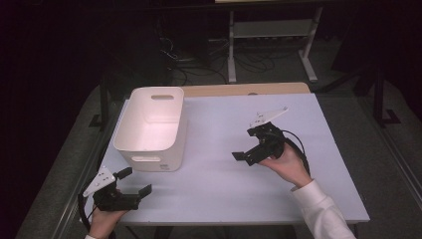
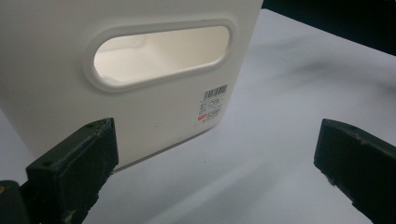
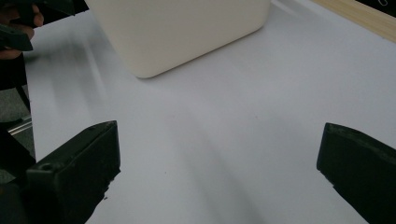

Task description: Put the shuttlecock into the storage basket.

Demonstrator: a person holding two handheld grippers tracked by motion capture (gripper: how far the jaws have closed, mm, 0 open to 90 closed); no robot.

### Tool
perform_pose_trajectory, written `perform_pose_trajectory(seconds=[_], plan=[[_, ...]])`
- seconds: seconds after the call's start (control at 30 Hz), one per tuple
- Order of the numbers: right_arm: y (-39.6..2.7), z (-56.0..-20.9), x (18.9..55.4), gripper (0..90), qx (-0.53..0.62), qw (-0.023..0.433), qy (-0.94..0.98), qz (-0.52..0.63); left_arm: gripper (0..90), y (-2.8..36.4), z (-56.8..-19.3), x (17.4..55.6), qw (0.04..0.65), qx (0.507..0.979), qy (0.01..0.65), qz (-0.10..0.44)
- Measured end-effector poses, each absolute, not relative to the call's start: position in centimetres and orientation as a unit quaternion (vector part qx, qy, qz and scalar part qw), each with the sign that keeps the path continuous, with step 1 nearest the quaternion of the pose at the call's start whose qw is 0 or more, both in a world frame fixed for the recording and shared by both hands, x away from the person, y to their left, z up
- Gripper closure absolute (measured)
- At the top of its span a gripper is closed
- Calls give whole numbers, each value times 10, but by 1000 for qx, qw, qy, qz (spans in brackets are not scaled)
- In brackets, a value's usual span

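Observation:
A white plastic bin (image 1: 152,127) with handle slots stands empty on the left part of the pale table (image 1: 219,184). My left gripper (image 1: 135,181) hovers at the table's front left corner, open, jaws pointing at the bin. In the left gripper view the bin's near wall (image 2: 140,93), with its slot and barcode label (image 2: 212,103), lies just beyond the left gripper (image 2: 215,158), nothing between the jaws. My right gripper (image 1: 245,144) is held open over the table's middle right, aimed left. The right gripper (image 3: 217,168) faces bare tabletop, the bin (image 3: 187,32) farther off.
A wooden strip (image 1: 249,89) runs along the table's far edge. Beyond it are white desk legs (image 1: 231,50) and cables (image 1: 199,64) on a dark floor. A metal rail (image 1: 74,199) borders the table's left side. The other hand (image 3: 14,28) shows in the right gripper view.

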State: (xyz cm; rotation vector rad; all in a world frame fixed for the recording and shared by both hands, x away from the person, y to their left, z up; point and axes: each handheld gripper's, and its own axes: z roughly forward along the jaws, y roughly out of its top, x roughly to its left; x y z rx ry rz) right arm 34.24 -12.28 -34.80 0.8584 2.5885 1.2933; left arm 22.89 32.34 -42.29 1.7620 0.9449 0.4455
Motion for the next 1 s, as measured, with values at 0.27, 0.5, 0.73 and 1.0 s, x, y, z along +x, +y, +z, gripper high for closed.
perform_pose_trajectory(seconds=[0.27,0.5,0.73,1.0], plan=[[-136,-349,340,0,295,68,853,425,0,324,-423,229,519,735,394,186],[-143,-352,341,0,297,75,852,424,0,323,-423,229,520,734,395,186],[-149,-352,338,0,309,73,851,418,0,324,-423,229,518,735,396,186],[-157,-355,336,0,319,74,848,416,0,323,-423,229,518,734,398,184]])
